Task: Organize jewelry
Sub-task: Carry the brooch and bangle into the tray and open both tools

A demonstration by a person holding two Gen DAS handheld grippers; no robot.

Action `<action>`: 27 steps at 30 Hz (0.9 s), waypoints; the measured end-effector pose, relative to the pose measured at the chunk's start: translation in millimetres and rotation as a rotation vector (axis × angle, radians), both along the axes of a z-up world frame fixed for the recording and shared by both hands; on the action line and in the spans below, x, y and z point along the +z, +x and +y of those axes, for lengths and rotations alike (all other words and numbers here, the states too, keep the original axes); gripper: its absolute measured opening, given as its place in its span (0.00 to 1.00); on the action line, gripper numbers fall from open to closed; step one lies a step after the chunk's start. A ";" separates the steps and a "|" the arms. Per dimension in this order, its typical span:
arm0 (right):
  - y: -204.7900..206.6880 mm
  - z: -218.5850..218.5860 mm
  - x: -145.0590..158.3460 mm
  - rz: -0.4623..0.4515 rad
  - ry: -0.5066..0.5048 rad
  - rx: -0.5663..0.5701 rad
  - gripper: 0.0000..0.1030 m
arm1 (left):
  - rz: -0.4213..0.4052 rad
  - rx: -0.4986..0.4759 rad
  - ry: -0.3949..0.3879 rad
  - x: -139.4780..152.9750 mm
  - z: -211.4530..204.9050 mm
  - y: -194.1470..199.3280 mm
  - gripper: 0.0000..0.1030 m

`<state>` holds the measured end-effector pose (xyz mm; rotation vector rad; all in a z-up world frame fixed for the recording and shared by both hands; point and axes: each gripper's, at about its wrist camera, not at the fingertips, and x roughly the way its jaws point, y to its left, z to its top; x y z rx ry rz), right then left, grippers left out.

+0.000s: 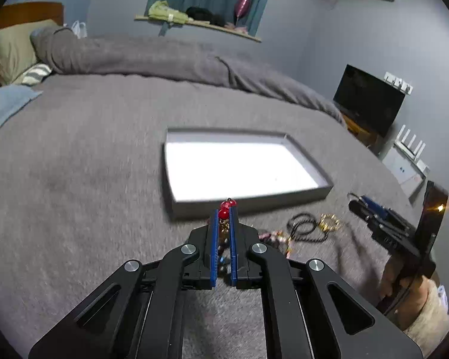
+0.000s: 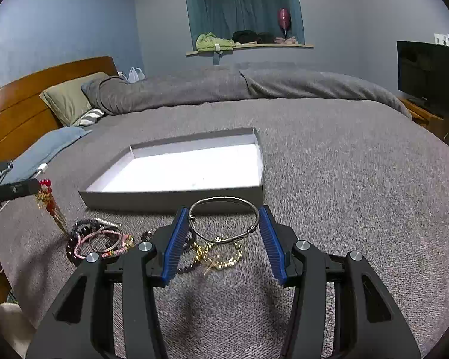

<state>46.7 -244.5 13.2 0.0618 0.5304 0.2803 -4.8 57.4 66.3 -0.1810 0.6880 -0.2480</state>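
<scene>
My left gripper [image 1: 224, 209] is shut on a red-beaded ornament with gold tassels [image 1: 225, 205], held above the bed just before the near edge of a shallow grey tray with a white floor [image 1: 326, 184]. The ornament [image 2: 46, 197] also shows hanging from the left gripper at the left of the right wrist view. My right gripper [image 2: 221, 212] is open, its blue pads either side of a silver bangle [image 2: 224, 218] lying on the blanket. A gold bracelet [image 2: 221, 254] and a pile of pink and dark bracelets [image 2: 98, 239] lie beside it. The tray [image 2: 176, 199] holds nothing I can see.
Everything lies on a grey blanket [image 2: 344, 194] on a bed with pillows [image 2: 68, 98] and a wooden headboard [image 2: 21, 101] at the left. A black cord and gold jewelry [image 1: 314, 224] lie right of the left gripper. A dark monitor [image 2: 428, 74] stands at the right.
</scene>
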 end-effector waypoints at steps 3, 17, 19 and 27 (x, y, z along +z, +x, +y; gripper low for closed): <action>6.6 1.9 12.1 -0.024 0.003 -0.004 0.47 | -0.022 0.005 0.011 11.5 -2.0 8.5 0.07; 130.7 7.1 48.1 -0.033 0.001 -0.050 0.47 | -0.035 0.050 0.037 25.4 0.2 132.6 0.07; 151.3 9.9 43.6 -0.007 0.002 -0.047 0.47 | -0.010 0.050 0.035 14.7 -0.8 152.5 0.07; 203.0 36.3 22.3 0.068 -0.042 0.006 0.47 | 0.115 0.044 0.038 -38.9 -4.1 212.0 0.07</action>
